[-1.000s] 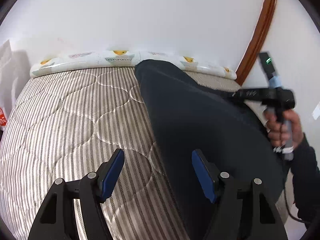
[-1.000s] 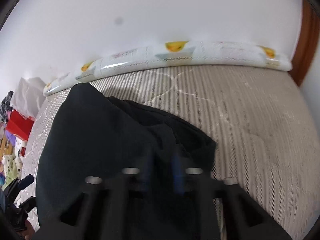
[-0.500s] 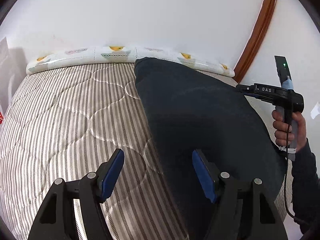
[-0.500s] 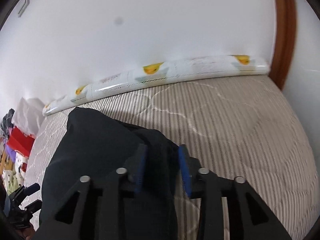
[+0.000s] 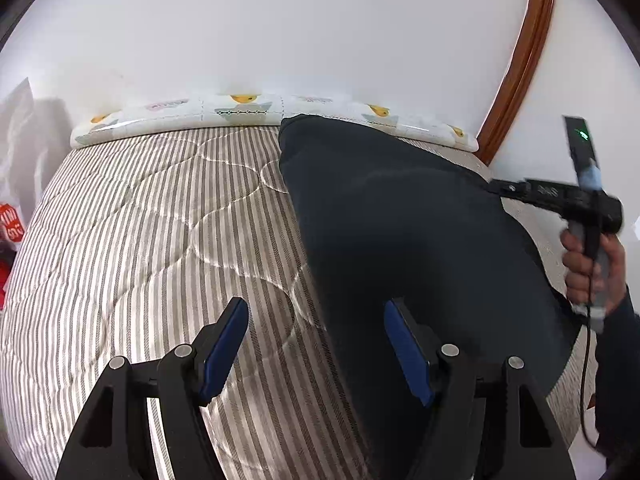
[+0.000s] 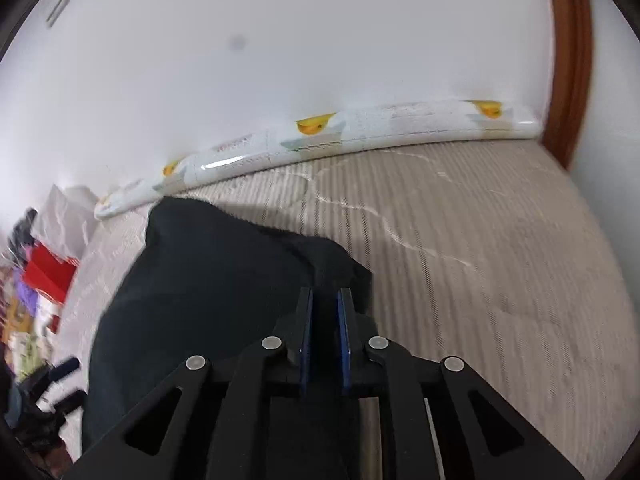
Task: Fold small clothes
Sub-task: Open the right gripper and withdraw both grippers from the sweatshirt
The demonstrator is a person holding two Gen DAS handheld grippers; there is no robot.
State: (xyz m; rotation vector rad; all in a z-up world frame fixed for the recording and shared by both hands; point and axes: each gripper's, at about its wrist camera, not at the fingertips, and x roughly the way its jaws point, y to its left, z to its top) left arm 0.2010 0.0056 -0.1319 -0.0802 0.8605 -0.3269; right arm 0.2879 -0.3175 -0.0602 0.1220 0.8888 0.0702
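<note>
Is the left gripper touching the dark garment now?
Apart. The left wrist view shows the left gripper open above the dark garment, pads clear of it.

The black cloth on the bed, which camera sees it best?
The left wrist view: the black cloth lies spread across the striped mattress, its long left edge in full view. In the right wrist view the right gripper, closed on the cloth's edge, hides part of it.

A striped quilted mattress [image 5: 152,240] filled the bed, and a long white pack printed with yellow ducks [image 5: 240,114] lay along its far edge against the white wall [image 5: 300,28]. A brown wooden frame [image 6: 568,60] rose at the right. Red and white clutter [image 6: 44,268] sat beyond the mattress's left side.
</note>
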